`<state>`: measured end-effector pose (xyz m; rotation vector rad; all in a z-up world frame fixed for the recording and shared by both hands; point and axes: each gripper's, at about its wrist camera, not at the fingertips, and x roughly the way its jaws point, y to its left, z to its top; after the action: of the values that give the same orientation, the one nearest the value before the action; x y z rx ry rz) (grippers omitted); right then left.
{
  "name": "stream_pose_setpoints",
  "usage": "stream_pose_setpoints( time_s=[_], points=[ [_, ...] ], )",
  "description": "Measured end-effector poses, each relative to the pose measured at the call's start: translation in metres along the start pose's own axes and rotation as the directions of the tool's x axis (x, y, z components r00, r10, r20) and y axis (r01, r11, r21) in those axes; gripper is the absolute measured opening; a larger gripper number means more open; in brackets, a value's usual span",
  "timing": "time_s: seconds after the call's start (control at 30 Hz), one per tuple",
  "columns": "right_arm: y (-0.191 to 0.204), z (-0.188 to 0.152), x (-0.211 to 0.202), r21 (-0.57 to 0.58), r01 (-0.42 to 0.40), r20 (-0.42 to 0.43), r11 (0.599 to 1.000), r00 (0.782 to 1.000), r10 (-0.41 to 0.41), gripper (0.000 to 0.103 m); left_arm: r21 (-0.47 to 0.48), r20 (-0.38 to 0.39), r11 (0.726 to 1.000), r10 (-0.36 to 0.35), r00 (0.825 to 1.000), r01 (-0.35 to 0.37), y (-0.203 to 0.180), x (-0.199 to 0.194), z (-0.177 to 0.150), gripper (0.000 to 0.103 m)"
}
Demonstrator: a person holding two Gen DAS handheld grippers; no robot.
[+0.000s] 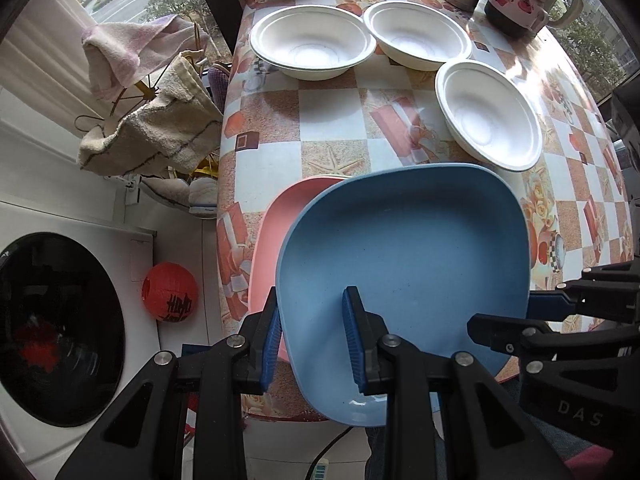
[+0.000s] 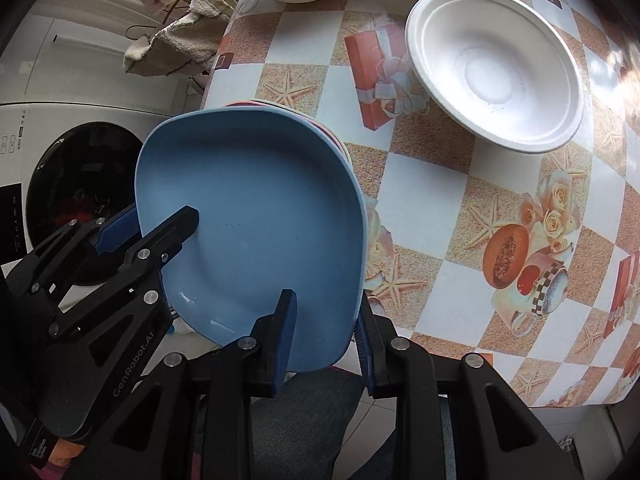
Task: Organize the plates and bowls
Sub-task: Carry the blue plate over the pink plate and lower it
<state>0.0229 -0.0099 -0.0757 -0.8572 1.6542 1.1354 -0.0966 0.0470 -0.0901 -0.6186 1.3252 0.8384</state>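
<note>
Over the table's near edge, each hand-held gripper clamps the face-up blue plate's rim.

Beyond the fingertips: three white bowls. Between the fingers: one blue plate; beneath it, one pink plate.

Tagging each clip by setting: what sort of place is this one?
Probably a home laundry or balcony nook: a washer, towels on a rack, and a table in a patterned oilcloth beside a window.
</note>
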Motion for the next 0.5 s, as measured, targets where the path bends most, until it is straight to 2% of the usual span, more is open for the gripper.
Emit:
stream_pose_setpoints(
  time_s=[0.2,0.5],
  points=[
    [0.013,0.008,0.018,0.024,-0.041,-0.046,0.999,0.998,0.042,0.031,-0.012,-0.018,1.0,0.017,1.0,-0.017,0.017,0.007,0.003,0.031],
    [0.009,0.019,0.031,0.106,-0.085,-0.062,0.991,0.994,0.092,0.031,0.02,-0.022,0.998,0.052,0.998,-0.051,0.021,0.015,0.011,0.032]
  ],
)
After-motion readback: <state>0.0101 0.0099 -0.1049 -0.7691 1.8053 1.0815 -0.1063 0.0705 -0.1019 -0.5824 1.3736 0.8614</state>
